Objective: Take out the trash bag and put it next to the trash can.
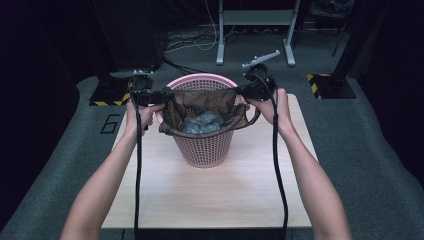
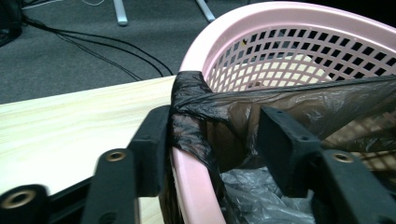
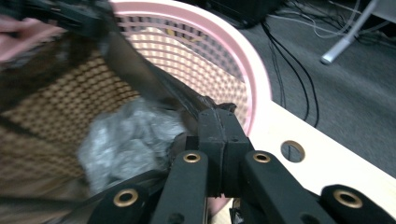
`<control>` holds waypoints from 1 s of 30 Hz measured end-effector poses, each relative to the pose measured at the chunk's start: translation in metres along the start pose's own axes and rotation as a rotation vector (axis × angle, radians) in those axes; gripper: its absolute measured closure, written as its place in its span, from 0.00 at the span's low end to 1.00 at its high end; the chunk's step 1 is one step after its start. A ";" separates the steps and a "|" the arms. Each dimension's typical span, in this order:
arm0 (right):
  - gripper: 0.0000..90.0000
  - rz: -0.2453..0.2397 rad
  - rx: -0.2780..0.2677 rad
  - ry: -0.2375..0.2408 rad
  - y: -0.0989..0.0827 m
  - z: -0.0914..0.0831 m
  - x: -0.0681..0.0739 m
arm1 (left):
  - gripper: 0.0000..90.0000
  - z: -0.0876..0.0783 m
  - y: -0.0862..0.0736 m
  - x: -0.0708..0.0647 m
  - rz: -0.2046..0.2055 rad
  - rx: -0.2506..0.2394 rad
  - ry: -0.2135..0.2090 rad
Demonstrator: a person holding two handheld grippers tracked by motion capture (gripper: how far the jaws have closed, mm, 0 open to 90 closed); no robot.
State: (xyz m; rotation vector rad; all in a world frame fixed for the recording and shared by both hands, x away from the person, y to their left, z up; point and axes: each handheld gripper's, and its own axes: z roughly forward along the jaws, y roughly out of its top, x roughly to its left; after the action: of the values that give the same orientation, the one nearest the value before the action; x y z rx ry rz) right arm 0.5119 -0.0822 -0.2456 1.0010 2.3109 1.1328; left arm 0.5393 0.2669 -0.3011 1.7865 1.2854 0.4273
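From the high view we see a pink basket [image 1: 202,145] standing on the wood tabletop [image 1: 210,195], near the far edge. A thin dark bag [image 1: 200,102] is pulled wide across its top btwn the two claws. The left claw [image 1: 165,94] is at the basket's left rim & the right claw [image 1: 240,91] at its right rim, each held by a hand. Crumpled grey plastic [image 1: 202,122] lies inside. In the left gripper view, the left claw [image 2: 215,140] is spread apart, one jaw outside the pink rim [image 2: 187,182] & one inside, w/ the bag's edge [image 2: 191,116] draped over the rim btwn them. In the right gripper view, the right claw [image 3: 219,126] is clenched tight on the bag's edge [image 3: 187,100], over the basket [image 3: 252,70].
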 end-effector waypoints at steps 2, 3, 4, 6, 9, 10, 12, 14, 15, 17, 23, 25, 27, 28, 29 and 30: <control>1.00 -0.017 -0.012 0.014 0.000 -0.007 0.007 | 0.42 -0.004 0.000 0.000 -0.001 -0.009 -0.005; 1.00 -0.024 -0.019 0.022 0.000 -0.009 0.010 | 0.40 -0.006 0.000 0.000 0.007 -0.013 -0.010; 1.00 -0.031 -0.023 0.028 0.000 -0.012 0.013 | 0.38 -0.008 0.000 -0.001 0.011 -0.018 -0.011; 1.00 -0.039 -0.036 0.046 0.001 -0.016 0.019 | 0.36 -0.014 0.001 -0.002 0.029 -0.029 -0.020; 1.00 -0.049 -0.053 0.072 0.006 -0.019 0.027 | 0.34 -0.022 0.002 -0.008 0.074 -0.051 -0.026; 1.00 -0.053 -0.056 0.078 0.008 -0.019 0.030 | 0.32 -0.024 0.003 -0.010 0.091 -0.053 -0.025; 1.00 -0.058 -0.066 0.090 0.013 -0.018 0.034 | 0.32 -0.028 0.004 -0.016 0.118 -0.057 -0.061; 1.00 -0.059 -0.069 0.100 0.020 -0.015 0.038 | 0.31 -0.031 0.006 -0.025 0.154 -0.066 -0.093; 1.00 -0.058 -0.071 0.106 0.024 -0.014 0.040 | 0.31 -0.032 0.007 -0.029 0.170 -0.068 -0.109; 1.00 -0.062 -0.072 0.112 0.031 -0.010 0.044 | 0.31 -0.032 0.010 -0.039 0.208 -0.069 -0.144; 1.00 -0.056 -0.072 0.134 0.051 0.007 0.054 | 0.32 -0.018 0.018 -0.070 0.302 -0.033 -0.203; 1.00 -0.046 -0.070 0.146 0.056 0.012 0.056 | 0.33 -0.011 0.021 -0.078 0.317 -0.024 -0.198; 1.00 -0.033 -0.069 0.163 0.059 0.018 0.056 | 0.37 -0.003 0.023 -0.084 0.333 -0.014 -0.189; 1.00 -0.030 -0.070 0.169 0.059 0.020 0.055 | 0.40 0.001 0.023 -0.086 0.339 -0.013 -0.176; 1.00 -0.017 -0.070 0.178 0.060 0.022 0.054 | 0.45 0.004 0.025 -0.087 0.345 -0.001 -0.171; 1.00 -0.014 -0.070 0.178 0.060 0.024 0.053 | 0.50 0.005 0.026 -0.088 0.340 -0.014 -0.180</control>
State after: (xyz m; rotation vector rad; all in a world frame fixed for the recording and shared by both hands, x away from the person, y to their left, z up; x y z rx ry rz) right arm 0.5158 -0.0050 -0.2137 0.8897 2.3912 1.3373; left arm 0.5224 0.1841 -0.2659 1.9888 0.8551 0.4482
